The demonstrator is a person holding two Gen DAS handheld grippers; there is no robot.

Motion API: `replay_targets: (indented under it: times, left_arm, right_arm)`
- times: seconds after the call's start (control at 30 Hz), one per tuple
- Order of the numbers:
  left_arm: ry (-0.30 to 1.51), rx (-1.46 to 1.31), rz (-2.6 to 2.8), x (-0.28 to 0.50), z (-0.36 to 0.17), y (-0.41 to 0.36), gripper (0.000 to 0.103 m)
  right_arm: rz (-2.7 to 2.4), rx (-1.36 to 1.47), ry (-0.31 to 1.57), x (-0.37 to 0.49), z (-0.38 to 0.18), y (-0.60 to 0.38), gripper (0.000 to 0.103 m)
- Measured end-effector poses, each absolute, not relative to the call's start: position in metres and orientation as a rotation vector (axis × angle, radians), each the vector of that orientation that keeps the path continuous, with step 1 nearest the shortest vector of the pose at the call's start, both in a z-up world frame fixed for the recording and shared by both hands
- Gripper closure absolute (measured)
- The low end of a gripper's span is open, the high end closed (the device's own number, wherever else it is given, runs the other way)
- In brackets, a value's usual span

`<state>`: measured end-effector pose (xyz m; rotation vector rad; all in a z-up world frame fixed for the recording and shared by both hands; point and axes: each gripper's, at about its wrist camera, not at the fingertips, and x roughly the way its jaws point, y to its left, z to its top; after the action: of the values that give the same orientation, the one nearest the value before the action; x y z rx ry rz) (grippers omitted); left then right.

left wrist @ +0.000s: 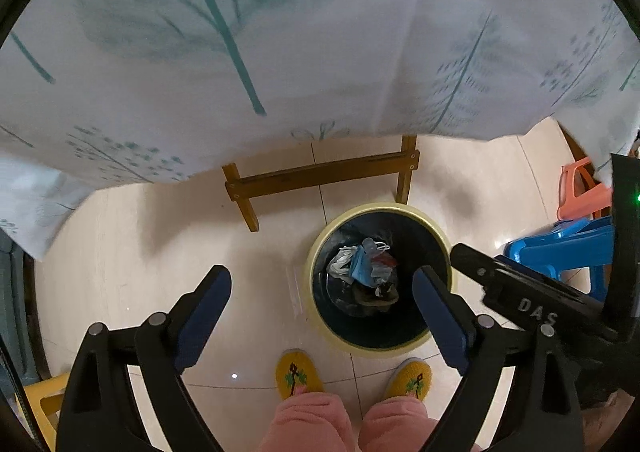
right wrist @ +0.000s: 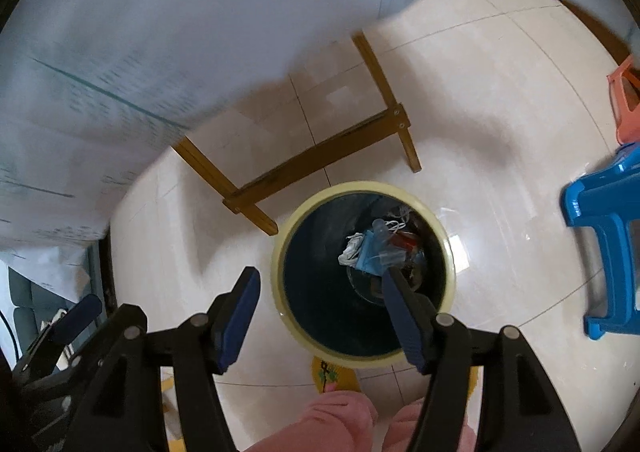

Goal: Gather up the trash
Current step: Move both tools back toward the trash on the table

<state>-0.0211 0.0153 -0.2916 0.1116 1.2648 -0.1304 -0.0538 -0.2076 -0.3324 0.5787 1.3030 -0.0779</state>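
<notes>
On the tiled floor, just in front of the person's yellow slippers, stood a round bin with a pale yellow rim and a dark liner. Trash lay at its bottom: white crumpled paper, a blue wrapper, clear plastic, something red. Left claw hung over the bin's near-left edge, jaws spread wide, nothing between the blue pads. Right claw was above the bin too, jaws parted less wide, also empty; its right finger overlapped the opening in view. Wooden bench legs stood just behind the bin under a white leaf-print cloth. Blue stool and orange stool sat off to the right, apart from the bin.
</notes>
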Motion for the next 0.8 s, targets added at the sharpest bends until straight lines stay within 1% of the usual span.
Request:
replay_targets:
  times: [0.2,0.4,0.57,0.8]
  left_arm:
    - [1.249,0.088,-0.129,-0.025,-0.229,0.022,0.012]
    - [1.215,0.064,-0.145,-0.032,-0.152,0.023,0.012]
    - [1.191,0.053,-0.139,-0.036,-0.107,0.025,0.012]
    - [1.131,0.043,-0.135,-0.041,-0.054,0.023,0.012]
  right_arm:
    - [-0.071,0.563,1.280,-0.060,-0.265,-0.214,0.039]
    - [-0.043,0.529,1.248,-0.062,-0.188,-0.217,0.039]
    - [-0.015,0.493,1.215,-0.064,-0.133,-0.218,0.039]
    - [0.042,0.429,1.174,-0.070,-0.072,-0.218,0.039]
